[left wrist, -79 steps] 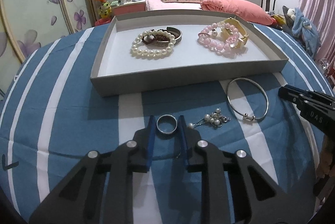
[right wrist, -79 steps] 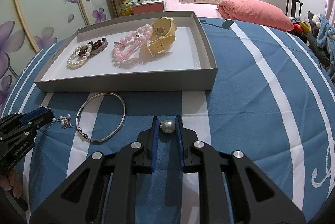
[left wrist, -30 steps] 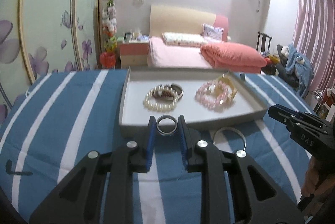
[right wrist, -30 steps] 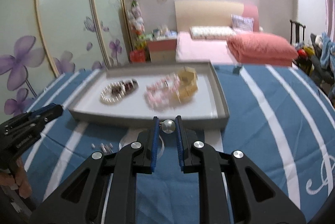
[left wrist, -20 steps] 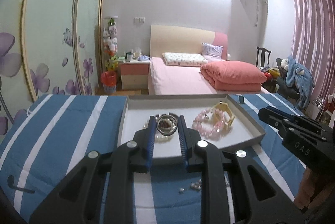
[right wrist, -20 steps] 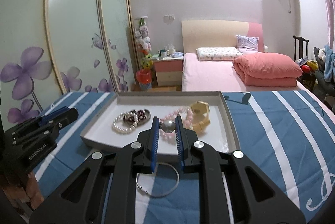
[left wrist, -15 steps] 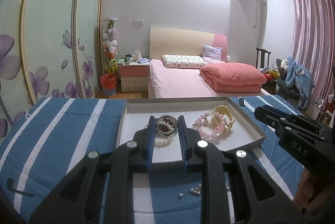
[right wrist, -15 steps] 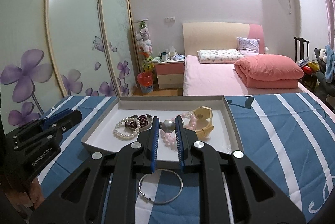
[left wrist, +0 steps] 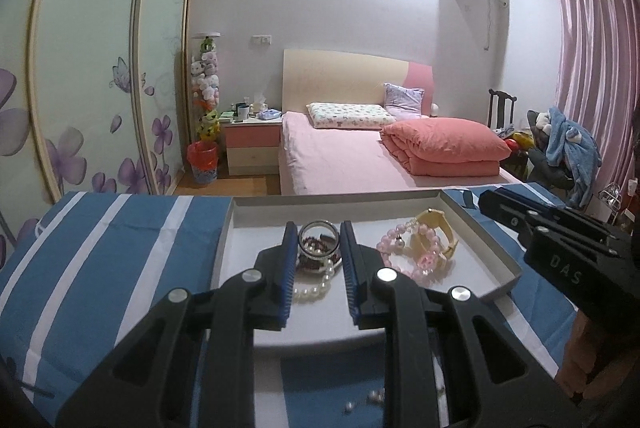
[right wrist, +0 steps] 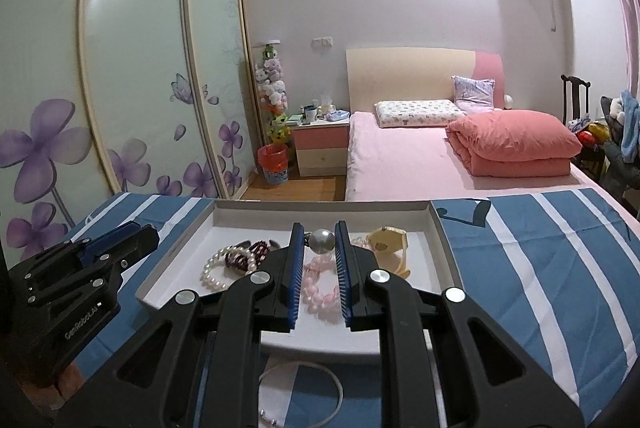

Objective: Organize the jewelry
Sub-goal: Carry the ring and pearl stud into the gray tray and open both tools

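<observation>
Left gripper (left wrist: 319, 248) is clamped on a plain silver ring (left wrist: 318, 243), pinched between its blue pads and held in the air over the near part of the grey tray (left wrist: 496, 274), at about 12 o'clock in that view. Under the ring, inside the tray, a white pearl bracelet (left wrist: 316, 286) lies touching a dark beaded bracelet (left wrist: 316, 255). Toward 2 o'clock from them a pink bead bracelet (left wrist: 394, 248) rests against a yellow watch (left wrist: 438, 234). Those four pieces I judge as already sorted.

Right gripper (right wrist: 318, 243) grips a single pearl earring (right wrist: 323, 241) between its pads, likewise raised over the tray (right wrist: 442, 248), above the pink beads. Neither carried piece is set down yet, so both drops remain to be done.

On the striped blue cloth (right wrist: 560, 268), outside the tray, a thin silver bangle (right wrist: 320, 388) lies at 6 o'clock in the right view, partly hidden by the gripper body. A small cluster of pearls (left wrist: 370, 399), likely another earring, sits at 6 o'clock in the left view, too small to read clearly. By my reckoning the job is past halfway: four pieces in, two about to land, two waiting on the cloth.
</observation>
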### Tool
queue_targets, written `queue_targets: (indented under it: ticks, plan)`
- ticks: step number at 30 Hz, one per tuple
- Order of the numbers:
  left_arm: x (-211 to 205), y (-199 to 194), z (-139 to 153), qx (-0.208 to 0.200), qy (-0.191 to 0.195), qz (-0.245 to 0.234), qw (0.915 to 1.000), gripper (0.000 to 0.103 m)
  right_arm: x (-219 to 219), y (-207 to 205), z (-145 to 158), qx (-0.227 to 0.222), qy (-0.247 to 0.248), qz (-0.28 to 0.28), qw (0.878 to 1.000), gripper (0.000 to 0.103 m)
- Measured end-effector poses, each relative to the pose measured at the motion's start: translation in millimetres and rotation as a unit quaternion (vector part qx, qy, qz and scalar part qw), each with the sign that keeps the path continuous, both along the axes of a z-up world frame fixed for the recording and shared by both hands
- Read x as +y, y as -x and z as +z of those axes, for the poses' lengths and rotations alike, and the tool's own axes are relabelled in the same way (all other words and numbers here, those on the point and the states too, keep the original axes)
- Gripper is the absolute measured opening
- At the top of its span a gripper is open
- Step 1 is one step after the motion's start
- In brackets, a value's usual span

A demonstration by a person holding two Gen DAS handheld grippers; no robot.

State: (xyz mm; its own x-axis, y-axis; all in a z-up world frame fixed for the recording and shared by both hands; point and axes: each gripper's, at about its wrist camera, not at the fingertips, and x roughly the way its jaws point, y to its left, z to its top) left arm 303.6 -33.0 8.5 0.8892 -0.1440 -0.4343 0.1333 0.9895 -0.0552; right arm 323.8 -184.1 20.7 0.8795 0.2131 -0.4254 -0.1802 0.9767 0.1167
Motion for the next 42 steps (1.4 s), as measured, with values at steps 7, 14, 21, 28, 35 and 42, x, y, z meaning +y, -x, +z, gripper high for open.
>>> queue_targets:
  ticks: [7,14,21,28,35,42]
  plan:
    - [-6,-30,-7,0.002,-0.004,0.004,1.0000,0.022,2,-24,-14,0.025,-0.005,0.002,1.000,0.017]
    - [-8,-43,-15,0.010,-0.007,0.000,0.9999,0.022,3,-31,-22,0.041,-0.012,0.007,0.999,0.037]
    - [-11,-48,-22,0.019,-0.006,-0.003,0.9998,0.022,-3,-27,-20,0.031,-0.005,-0.001,1.000,0.049]
    - [-11,-57,-28,0.033,0.000,-0.001,0.9994,0.031,-8,-29,-23,0.037,-0.005,-0.010,0.999,0.049]
    - [-9,-59,-30,0.038,0.001,0.006,0.9992,0.035,-8,-31,-25,0.040,-0.004,-0.010,0.999,0.049]
    - [-7,-57,-29,0.039,0.002,0.010,0.9992,0.035,-8,-31,-25,0.041,-0.004,-0.009,0.999,0.049]
